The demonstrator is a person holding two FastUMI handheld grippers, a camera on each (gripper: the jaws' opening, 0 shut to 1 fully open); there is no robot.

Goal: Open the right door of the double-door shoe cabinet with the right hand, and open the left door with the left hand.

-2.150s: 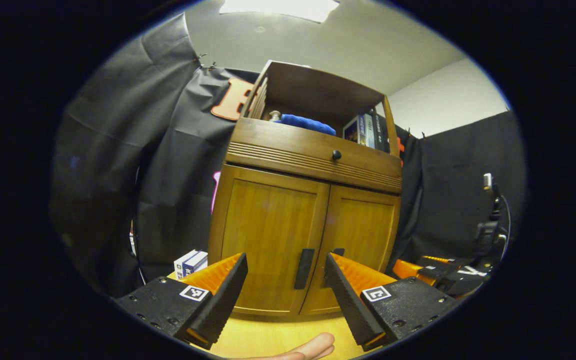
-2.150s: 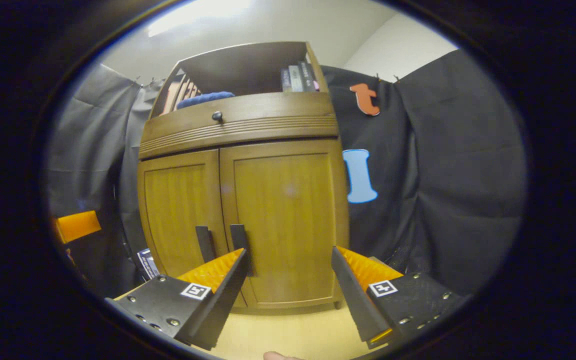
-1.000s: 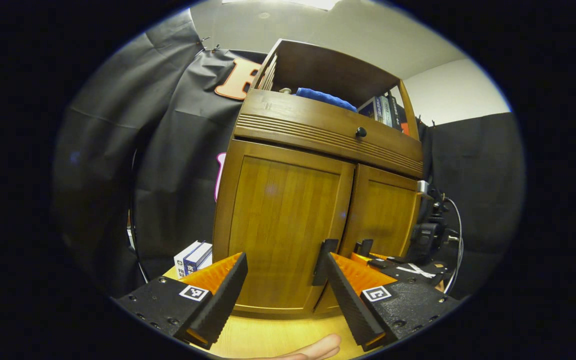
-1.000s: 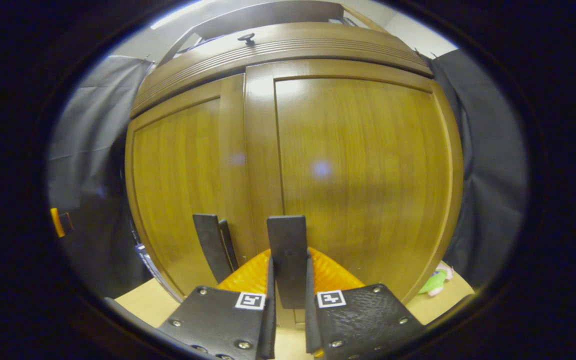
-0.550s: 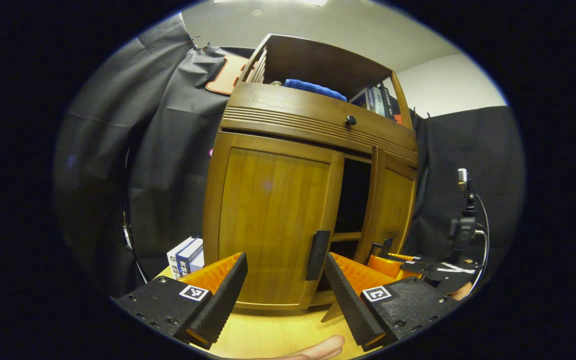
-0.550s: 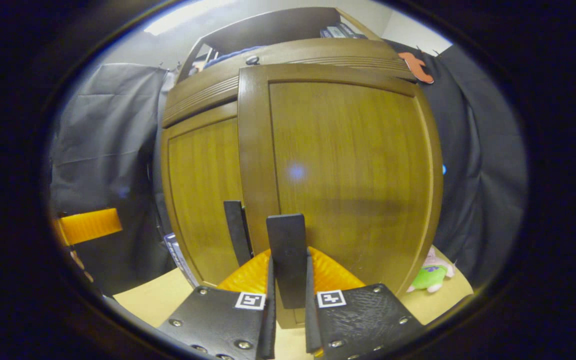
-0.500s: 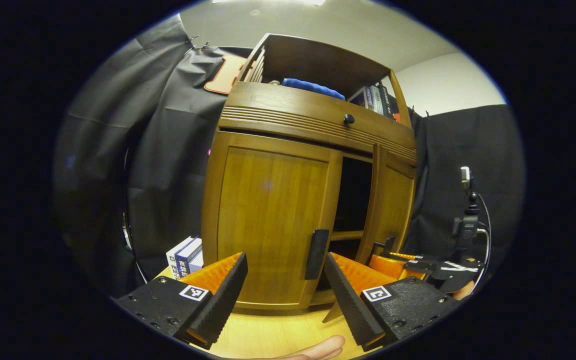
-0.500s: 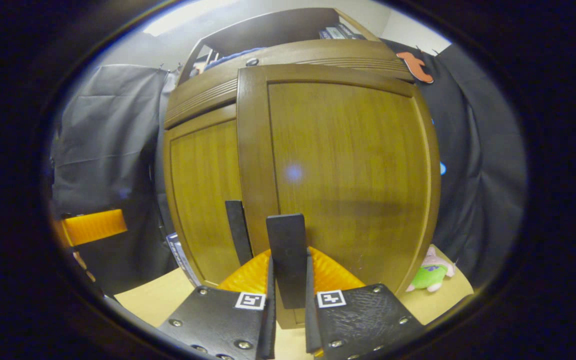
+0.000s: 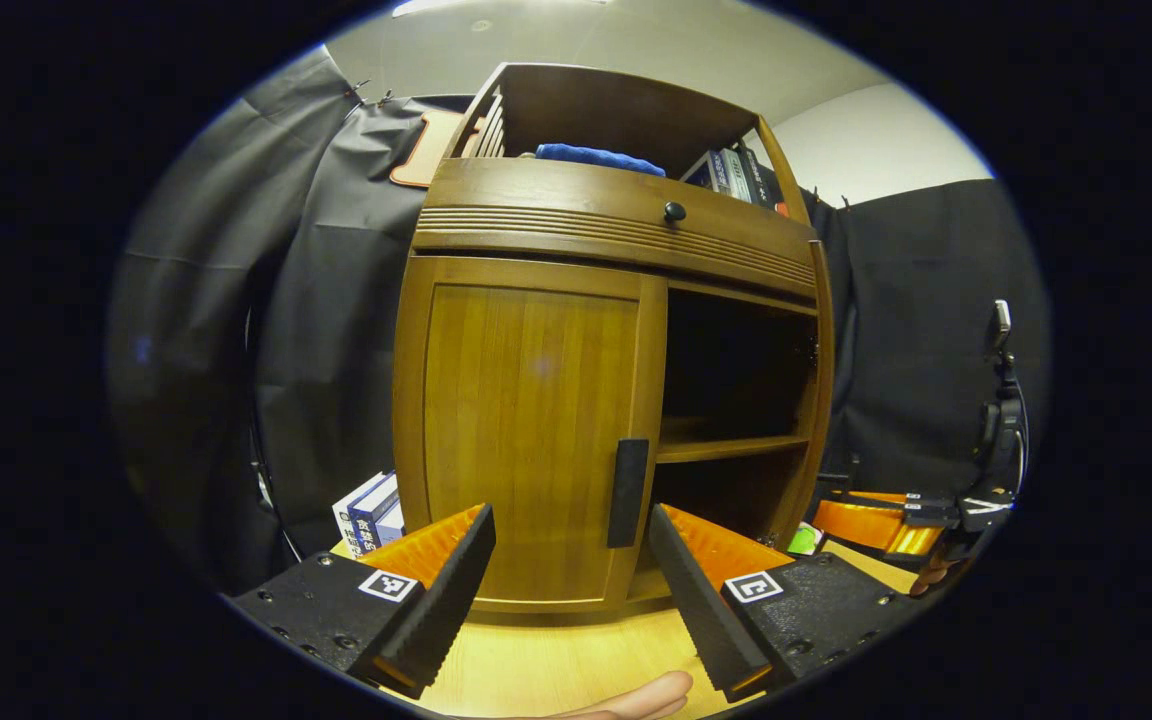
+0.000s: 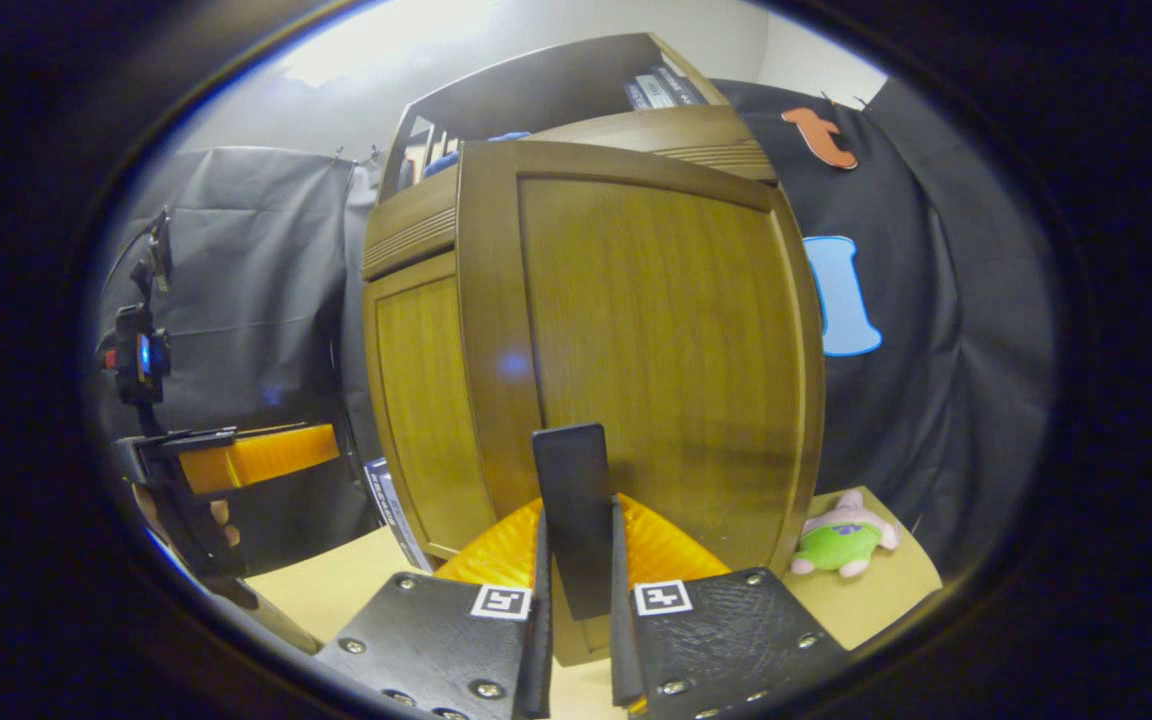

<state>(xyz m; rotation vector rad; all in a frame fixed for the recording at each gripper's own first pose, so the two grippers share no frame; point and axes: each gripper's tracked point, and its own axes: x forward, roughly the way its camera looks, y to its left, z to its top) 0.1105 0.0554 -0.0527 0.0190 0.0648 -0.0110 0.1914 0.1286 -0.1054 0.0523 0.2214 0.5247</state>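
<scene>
Right door (image 10: pixel 646 340): swung well out from the shoe cabinet (image 9: pixel 616 225), its panel facing the right gripper's camera; the right half of the cabinet stands open and dark, with a shelf inside.
Right handle (image 10: pixel 574 510): a flat black bar standing upright between the jaws of the right gripper (image 10: pixel 576 600), both fingers pressed on it (a firm, centred pinch by the look of it).
Step in hand: by my reading, finishing the right door's swing; best done by following the hinge arc rather than pulling straight, so the bar does not twist out of the pinch.
Left door (image 9: pixel 526 420): shut, straight ahead of the left gripper (image 9: pixel 571 560), warm ribbed wood in a plain frame.
Left handle (image 9: pixel 628 492): a black vertical bar at the door's inner edge, just beyond the gap and nearer the right-hand finger.
Left jaws: spread wide, holding nothing.
Next: probably shift slightly toward that bar before closing.
Beyond: boxes (image 9: pixel 373 510) on the yellow table (image 9: pixel 556 660); a plush toy (image 10: pixel 841 545) right of the right jaws.
</scene>
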